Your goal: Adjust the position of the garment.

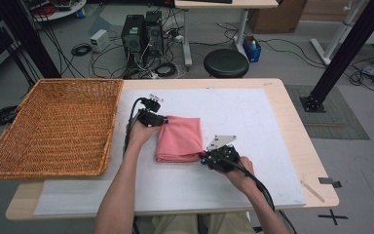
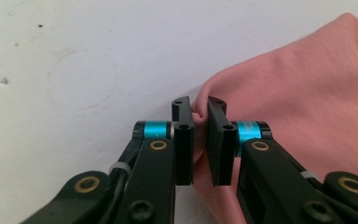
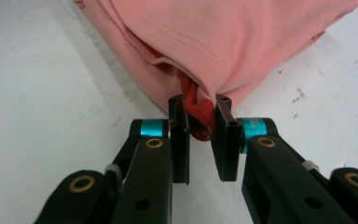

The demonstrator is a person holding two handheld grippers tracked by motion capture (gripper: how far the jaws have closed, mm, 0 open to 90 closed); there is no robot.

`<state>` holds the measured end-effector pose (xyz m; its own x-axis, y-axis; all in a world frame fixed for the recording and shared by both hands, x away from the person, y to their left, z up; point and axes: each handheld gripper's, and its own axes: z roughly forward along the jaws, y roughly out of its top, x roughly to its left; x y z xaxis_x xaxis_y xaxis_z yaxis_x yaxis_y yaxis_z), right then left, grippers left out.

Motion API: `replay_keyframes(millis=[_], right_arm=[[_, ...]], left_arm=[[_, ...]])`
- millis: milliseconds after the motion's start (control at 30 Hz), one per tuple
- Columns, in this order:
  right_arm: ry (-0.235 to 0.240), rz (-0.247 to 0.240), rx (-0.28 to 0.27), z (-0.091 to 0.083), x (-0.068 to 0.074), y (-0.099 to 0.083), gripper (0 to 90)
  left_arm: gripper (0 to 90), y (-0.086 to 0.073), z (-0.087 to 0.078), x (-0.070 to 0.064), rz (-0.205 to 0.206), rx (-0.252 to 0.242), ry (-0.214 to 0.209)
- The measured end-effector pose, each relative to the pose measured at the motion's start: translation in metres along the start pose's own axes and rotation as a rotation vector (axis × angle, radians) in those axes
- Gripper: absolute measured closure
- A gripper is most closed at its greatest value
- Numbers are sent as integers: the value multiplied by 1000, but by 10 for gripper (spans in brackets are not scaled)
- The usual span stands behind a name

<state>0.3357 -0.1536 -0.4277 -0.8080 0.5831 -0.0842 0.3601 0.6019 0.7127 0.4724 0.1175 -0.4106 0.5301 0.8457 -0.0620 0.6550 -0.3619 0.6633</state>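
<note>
Pale wooden table [image 1: 292,122] with a white, faintly speckled mat [image 1: 243,117] laid over most of the top; grey floor behind, strewn with black cables [image 1: 83,48], two dark computer towers [image 1: 143,31], a round black stool [image 1: 226,62] and a black metal post [image 1: 345,53]. Left of the left claw [image 1: 161,118], a wide rectangular wicker basket [image 1: 58,126], golden, coarse-woven, shallow-walled, overhanging the table edge. Between the two claws, a folded pink cloth [image 1: 180,139], soft fine-ribbed knit, roughly square, lying flat on the mat in several layers with a stitched hem showing. Left claw [image 2: 199,114] pressed onto the cloth's far left corner, a small pucker of fabric pinched between the flat black jaws. Right claw [image 3: 200,114] at the near right corner, nipping a bunched fold of darker red fabric [image 3: 198,112] poking out from under the pink layers. Blue metal collars behind each jaw; grey three-cornered plate [image 1: 222,142] on top of the right claw [image 1: 205,158].
</note>
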Motion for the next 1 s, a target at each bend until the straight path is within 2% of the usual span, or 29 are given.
replay_keyframes(millis=[433, 633, 1000], right_arm=[[-16, 16, 17, 23, -10, 20, 792], [-10, 32, 32, 30, -14, 22, 789], [-11, 37, 64, 34, -16, 19, 786]], left_arm=[[819, 3, 11, 19, -38, -11, 65], [816, 7, 16, 23, -31, -5, 64], [807, 3, 22, 25, -39, 28, 57]])
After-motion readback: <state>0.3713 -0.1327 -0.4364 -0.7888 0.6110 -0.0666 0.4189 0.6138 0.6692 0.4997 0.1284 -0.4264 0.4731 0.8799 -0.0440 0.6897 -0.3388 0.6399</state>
